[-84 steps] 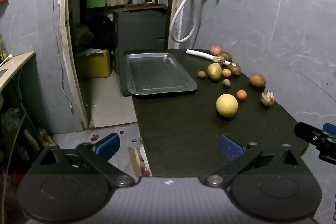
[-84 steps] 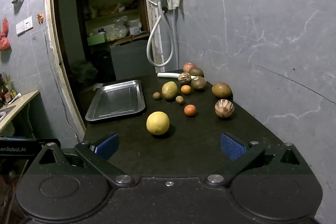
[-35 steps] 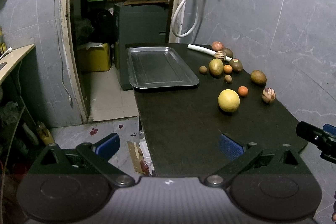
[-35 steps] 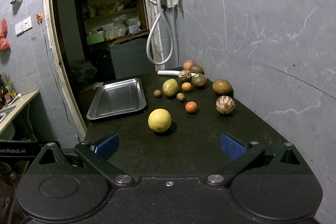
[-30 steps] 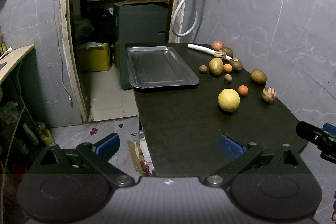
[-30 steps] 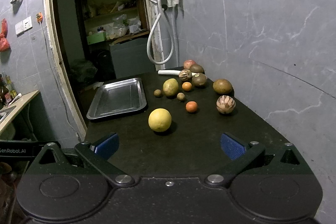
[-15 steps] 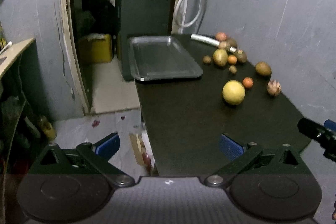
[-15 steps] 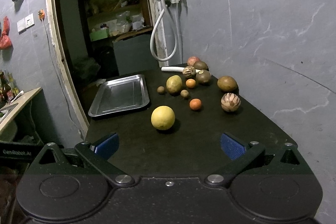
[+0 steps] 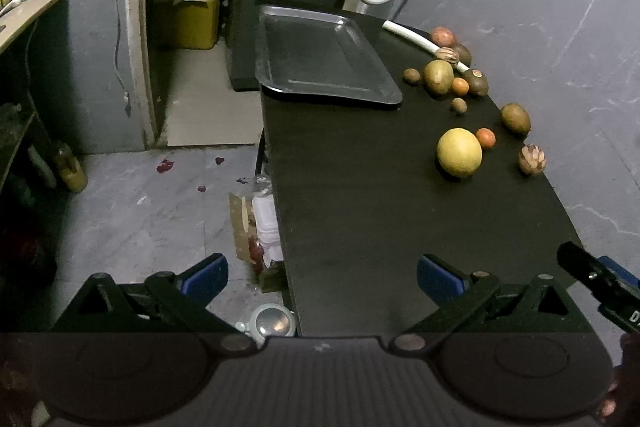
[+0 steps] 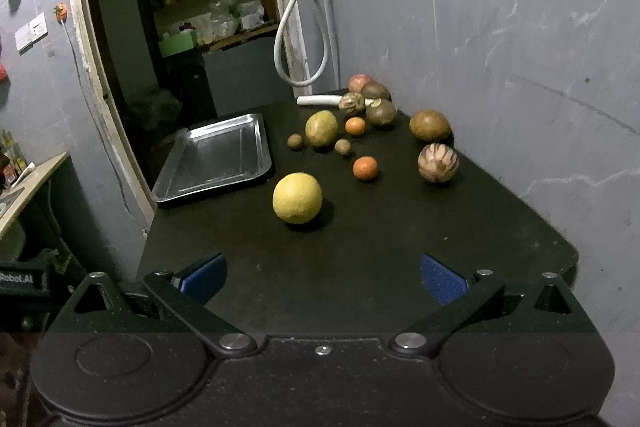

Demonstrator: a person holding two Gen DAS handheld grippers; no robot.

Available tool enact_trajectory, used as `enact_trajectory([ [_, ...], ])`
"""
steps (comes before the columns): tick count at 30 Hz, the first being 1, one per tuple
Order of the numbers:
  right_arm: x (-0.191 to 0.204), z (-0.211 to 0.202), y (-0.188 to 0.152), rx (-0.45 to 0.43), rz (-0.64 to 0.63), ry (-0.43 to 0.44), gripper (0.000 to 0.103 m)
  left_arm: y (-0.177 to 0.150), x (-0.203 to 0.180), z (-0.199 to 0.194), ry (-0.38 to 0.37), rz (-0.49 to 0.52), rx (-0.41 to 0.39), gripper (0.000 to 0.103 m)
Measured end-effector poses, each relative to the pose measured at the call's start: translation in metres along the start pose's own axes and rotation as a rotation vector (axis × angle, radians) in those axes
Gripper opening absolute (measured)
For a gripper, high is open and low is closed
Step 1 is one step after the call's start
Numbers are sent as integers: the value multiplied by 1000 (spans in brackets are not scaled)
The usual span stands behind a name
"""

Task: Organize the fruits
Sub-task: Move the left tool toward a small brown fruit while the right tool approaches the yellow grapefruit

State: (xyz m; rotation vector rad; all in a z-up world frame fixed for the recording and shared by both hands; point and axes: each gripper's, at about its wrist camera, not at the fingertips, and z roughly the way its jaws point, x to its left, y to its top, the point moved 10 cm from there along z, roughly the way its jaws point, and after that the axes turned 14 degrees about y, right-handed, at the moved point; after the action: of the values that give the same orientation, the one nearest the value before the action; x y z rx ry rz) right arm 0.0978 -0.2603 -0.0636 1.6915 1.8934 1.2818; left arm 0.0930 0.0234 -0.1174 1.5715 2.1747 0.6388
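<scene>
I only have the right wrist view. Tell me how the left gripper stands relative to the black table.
Observer: The left gripper is open and straddles the black table's left edge, with one blue pad over the floor and the other over the tabletop.
Operator: Report what lies on the floor below that edge.
Observer: A piece of brown cardboard and what look like stacked white foam containers sit against the table's side.
</scene>
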Motion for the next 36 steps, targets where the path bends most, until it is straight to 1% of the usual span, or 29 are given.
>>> enact_trajectory([
  [3, -1, 7, 0, 20, 7, -9, 103, 10, -3, 5, 3, 4, 11, 102],
  [6, -5, 12, 1, 24, 15, -26, 103, 24, -11, 15, -16, 13, 46, 102],
  [9, -10, 15, -1, 28, 35, -59, 103, 40, -19, 30, -36, 47, 71, 102],
  [12, -16, 21, -2, 20, 57, -111, 103, 61, -34, 46, -54, 143, 56, 102],
  [16, -18, 37, -3, 12, 96, -191, 103, 96, -56, 74, -97, 302, 22, 102],
  [19, -7, 49, 0, 5, 117, -241, 103, 127, -67, 93, -138, 393, -6, 102],
  [21, 2, 61, 0, 17, 128, -273, 103, 144, -73, 105, -164, 447, -27, 102],
  [24, 17, 77, 0, 26, 146, -317, 103, 169, -85, 124, -214, 528, -58, 102],
  [29, 35, 105, 6, 59, 169, -383, 102, 196, -100, 144, -315, 678, -117, 102],
  [31, 38, 112, 11, 60, 197, -404, 102, 208, -112, 152, -358, 734, -133, 102],
  [33, 37, 122, 15, 90, 221, -433, 102, 220, -124, 159, -394, 774, -139, 102],
  [36, 33, 135, 23, 105, 226, -473, 102, 235, -147, 173, -445, 842, -149, 102],
])
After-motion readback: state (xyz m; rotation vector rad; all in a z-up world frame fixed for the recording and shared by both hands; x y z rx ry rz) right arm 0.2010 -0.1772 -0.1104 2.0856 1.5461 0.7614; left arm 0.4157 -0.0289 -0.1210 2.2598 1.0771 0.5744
